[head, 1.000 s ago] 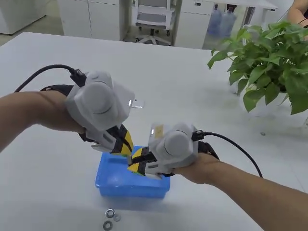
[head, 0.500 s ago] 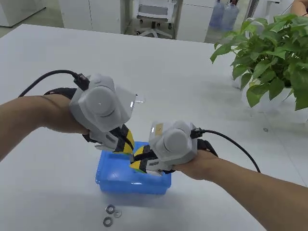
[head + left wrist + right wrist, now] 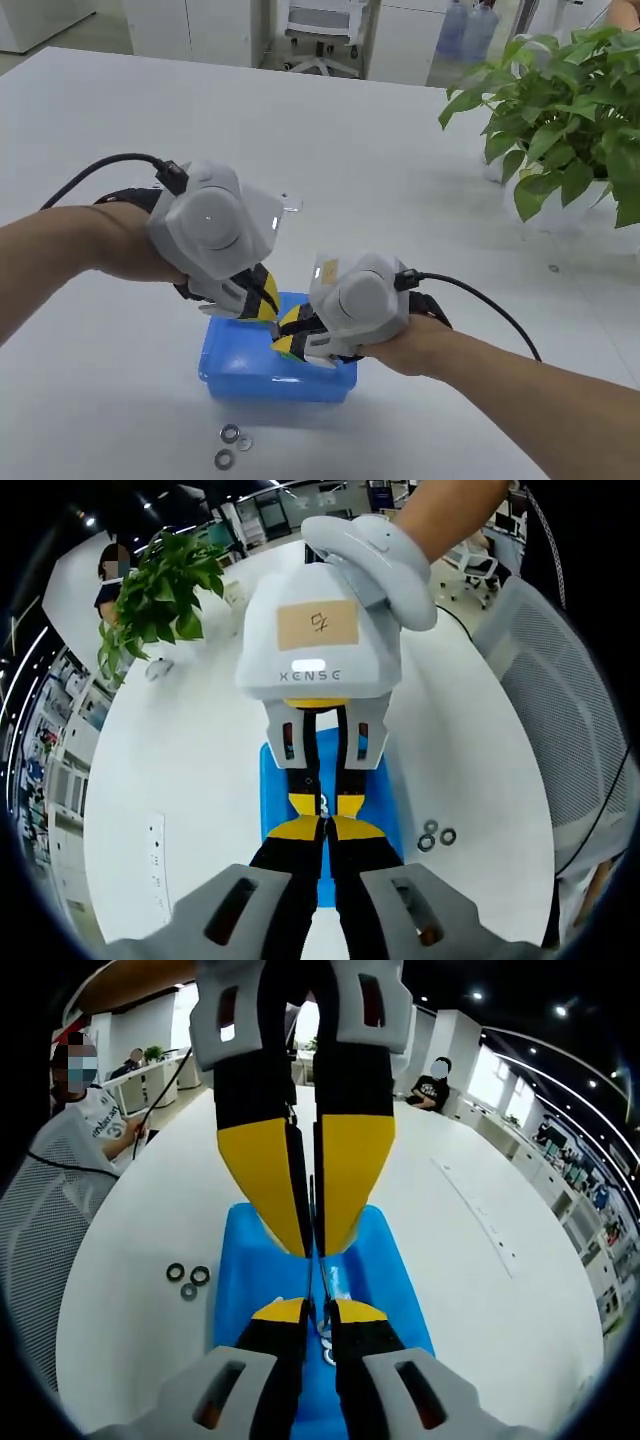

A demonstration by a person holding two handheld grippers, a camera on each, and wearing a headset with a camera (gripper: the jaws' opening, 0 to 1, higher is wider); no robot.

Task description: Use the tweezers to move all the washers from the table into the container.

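Hardly shifted, left hand-held gripper (image 3: 322,825) and right hand-held gripper (image 3: 318,1310) clamp thin tweezers (image 3: 317,1265) above blue container (image 3: 240,378)

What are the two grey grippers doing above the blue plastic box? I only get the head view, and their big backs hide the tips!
Observer: The right gripper view looks straight along the jaws. The left gripper and the right gripper meet tip to tip over the blue plastic box. Both look shut on the thin metal tweezers.
Operator: Is there a washer inside the box?
Observer: In that same view a small pale speck lies on the box floor by the right gripper's tips. It is too blurred to call a washer.
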